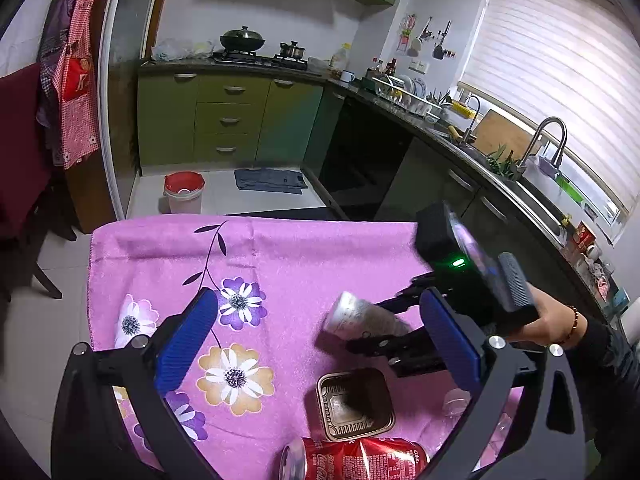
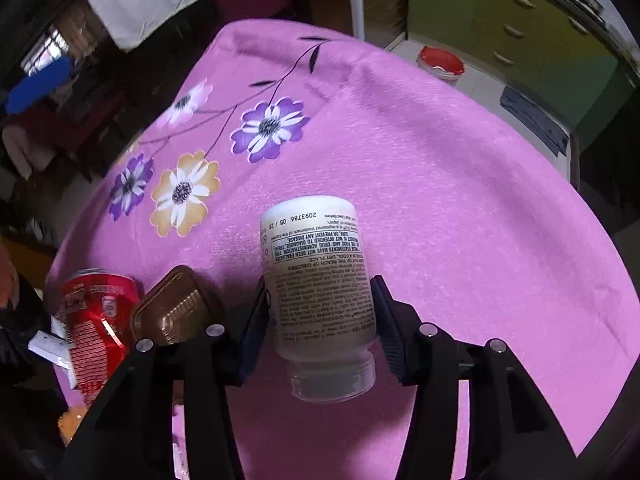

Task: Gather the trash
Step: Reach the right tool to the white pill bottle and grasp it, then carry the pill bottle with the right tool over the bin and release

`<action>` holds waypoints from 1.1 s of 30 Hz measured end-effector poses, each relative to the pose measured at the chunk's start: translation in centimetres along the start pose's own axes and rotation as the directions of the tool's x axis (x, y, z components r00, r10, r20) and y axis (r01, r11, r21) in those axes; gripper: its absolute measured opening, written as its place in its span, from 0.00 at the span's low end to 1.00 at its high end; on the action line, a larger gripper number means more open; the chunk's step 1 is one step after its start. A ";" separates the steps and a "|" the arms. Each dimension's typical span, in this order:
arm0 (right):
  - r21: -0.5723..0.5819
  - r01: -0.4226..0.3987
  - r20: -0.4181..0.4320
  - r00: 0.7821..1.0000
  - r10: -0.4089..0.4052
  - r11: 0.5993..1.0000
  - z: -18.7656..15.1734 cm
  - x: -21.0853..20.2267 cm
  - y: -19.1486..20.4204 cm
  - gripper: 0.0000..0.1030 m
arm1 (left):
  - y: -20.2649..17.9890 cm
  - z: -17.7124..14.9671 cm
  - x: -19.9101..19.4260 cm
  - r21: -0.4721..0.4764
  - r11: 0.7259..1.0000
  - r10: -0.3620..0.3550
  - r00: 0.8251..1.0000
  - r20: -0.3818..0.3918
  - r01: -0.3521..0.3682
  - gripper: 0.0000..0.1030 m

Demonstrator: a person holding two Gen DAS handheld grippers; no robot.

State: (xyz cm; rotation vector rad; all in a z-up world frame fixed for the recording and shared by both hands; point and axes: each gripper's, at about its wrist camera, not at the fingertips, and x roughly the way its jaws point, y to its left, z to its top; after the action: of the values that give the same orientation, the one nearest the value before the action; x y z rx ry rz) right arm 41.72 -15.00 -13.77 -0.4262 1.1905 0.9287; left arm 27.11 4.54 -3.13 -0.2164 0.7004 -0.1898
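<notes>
A white pill bottle [image 2: 318,280] with small printed text lies on its side on the pink flowered tablecloth [image 2: 440,184]. My right gripper [image 2: 320,312] is shut on it, a pad pressed against each side of its body. In the left wrist view the same bottle [image 1: 348,314] sits between the right gripper's [image 1: 362,326] black fingers. My left gripper [image 1: 320,332] hovers above the cloth [image 1: 300,256] with its blue pads [image 1: 192,336] wide apart and nothing between them. A crushed red cola can [image 1: 360,458] and a brown plastic tray [image 1: 354,404] lie just below it.
A red-lined bucket [image 1: 184,192] stands on the floor beyond the table's far edge. Green cabinets [image 1: 232,120] and a dark counter with a sink [image 1: 520,184] run behind and to the right. Clear plastic scraps [image 1: 456,400] lie near the tray. A dark chair [image 1: 24,184] stands left.
</notes>
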 end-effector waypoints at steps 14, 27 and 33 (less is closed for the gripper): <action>0.533 0.191 0.086 0.957 -0.278 0.824 -23.6 -17.2 -9.9 0.48 | -4.3 -1.0 0.0 0.121 0.992 -0.029 0.998 -0.049 0.035 0.93; 0.831 0.281 -0.138 0.940 -0.311 0.481 -41.4 -14.0 -21.3 0.49 | -13.4 -5.7 -1.7 0.375 0.923 0.031 0.952 -0.304 0.090 0.93; 0.845 0.265 -0.116 0.939 -0.324 0.465 -43.0 -14.3 -21.1 0.53 | -15.1 -7.8 0.2 0.409 0.891 0.040 0.866 -0.498 0.194 0.93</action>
State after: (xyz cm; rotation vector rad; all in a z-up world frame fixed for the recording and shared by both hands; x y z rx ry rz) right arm 31.70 -63.66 -19.43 0.2186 1.3106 -0.0422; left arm 20.71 -11.07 -5.12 0.2646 1.1406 -0.4935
